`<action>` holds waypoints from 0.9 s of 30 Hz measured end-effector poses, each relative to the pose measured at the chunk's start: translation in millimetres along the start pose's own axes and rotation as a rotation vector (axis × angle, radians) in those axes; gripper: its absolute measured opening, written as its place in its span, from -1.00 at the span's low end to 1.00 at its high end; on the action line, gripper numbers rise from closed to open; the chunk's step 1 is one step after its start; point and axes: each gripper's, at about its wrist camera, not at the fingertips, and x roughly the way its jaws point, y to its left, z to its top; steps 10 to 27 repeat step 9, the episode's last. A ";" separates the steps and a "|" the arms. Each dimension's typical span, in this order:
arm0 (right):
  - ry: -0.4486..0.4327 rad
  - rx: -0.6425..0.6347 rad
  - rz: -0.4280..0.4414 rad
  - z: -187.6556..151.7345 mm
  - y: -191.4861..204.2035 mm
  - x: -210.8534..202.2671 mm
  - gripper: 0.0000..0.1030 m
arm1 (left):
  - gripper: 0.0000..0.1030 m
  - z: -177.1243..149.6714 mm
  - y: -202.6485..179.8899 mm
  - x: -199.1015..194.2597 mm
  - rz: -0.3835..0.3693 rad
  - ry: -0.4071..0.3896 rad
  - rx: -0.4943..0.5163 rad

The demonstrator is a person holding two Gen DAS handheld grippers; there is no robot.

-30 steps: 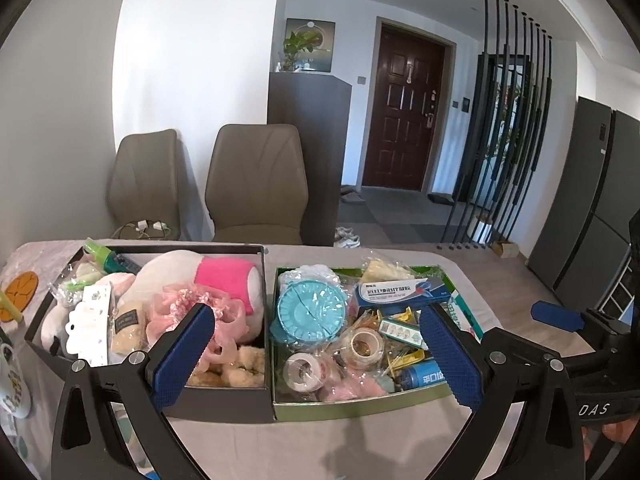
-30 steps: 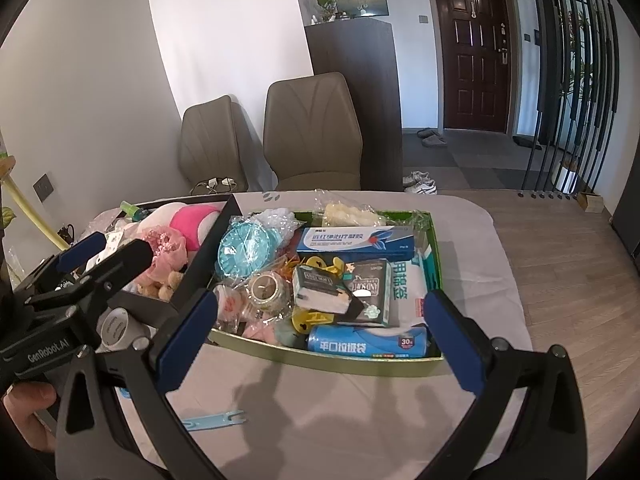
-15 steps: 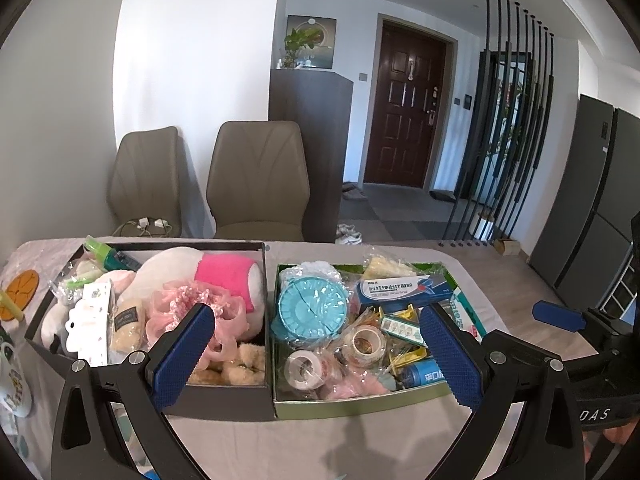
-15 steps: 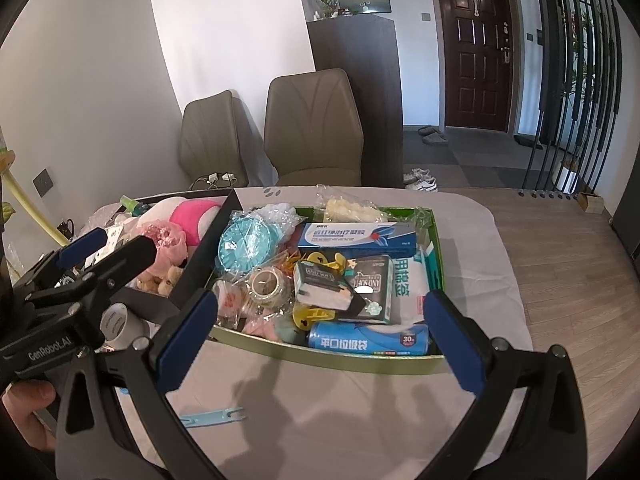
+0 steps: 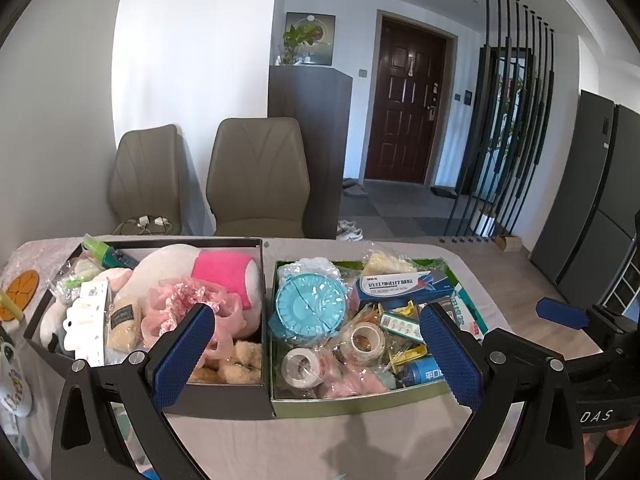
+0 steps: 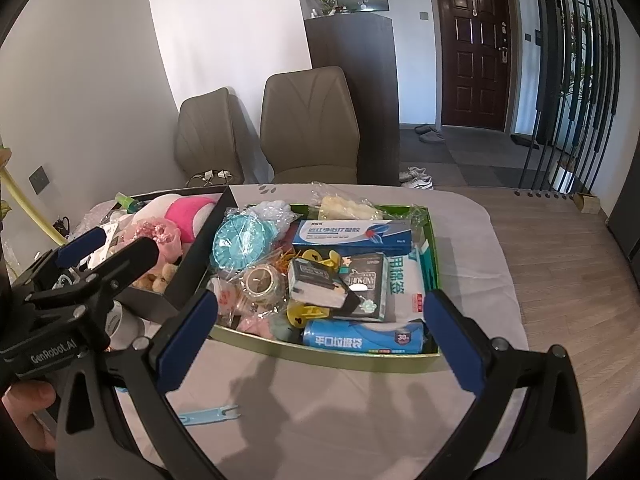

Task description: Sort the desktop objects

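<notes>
Two full boxes stand side by side on the table. The black box (image 5: 224, 402) on the left holds a white and pink plush toy (image 5: 208, 272) and pink frilly things. The green box (image 5: 360, 404) (image 6: 332, 356) holds a blue round clock (image 5: 310, 306) (image 6: 238, 242), tape rolls (image 5: 366, 338), a blue medicine carton (image 6: 352, 234) and a blue bag roll (image 6: 360, 338). My left gripper (image 5: 316, 360) hangs open in front of both boxes, holding nothing. My right gripper (image 6: 320, 344) is open over the green box's near edge, also holding nothing.
A light blue flat clip (image 6: 208, 414) lies on the tablecloth near the right gripper. A white mug (image 5: 12, 376) and an orange coaster (image 5: 24, 286) sit at the table's left. Two beige chairs (image 5: 256, 176) stand behind the table. A hand (image 6: 28, 412) grips the left tool.
Both grippers drew back slightly from the boxes and stayed open. Nothing on the table moved.
</notes>
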 end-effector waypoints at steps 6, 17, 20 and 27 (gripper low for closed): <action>0.003 -0.002 0.002 -0.2 0.2 1.3 0.99 | 0.98 -0.5 -0.9 0.6 0.003 0.005 0.002; 0.005 -0.001 0.002 -0.1 -0.6 1.8 0.99 | 0.98 -0.6 -1.2 1.0 0.003 0.005 0.002; 0.005 -0.001 0.002 -0.1 -0.6 1.8 0.99 | 0.98 -0.6 -1.2 1.0 0.003 0.005 0.002; 0.005 -0.001 0.002 -0.1 -0.6 1.8 0.99 | 0.98 -0.6 -1.2 1.0 0.003 0.005 0.002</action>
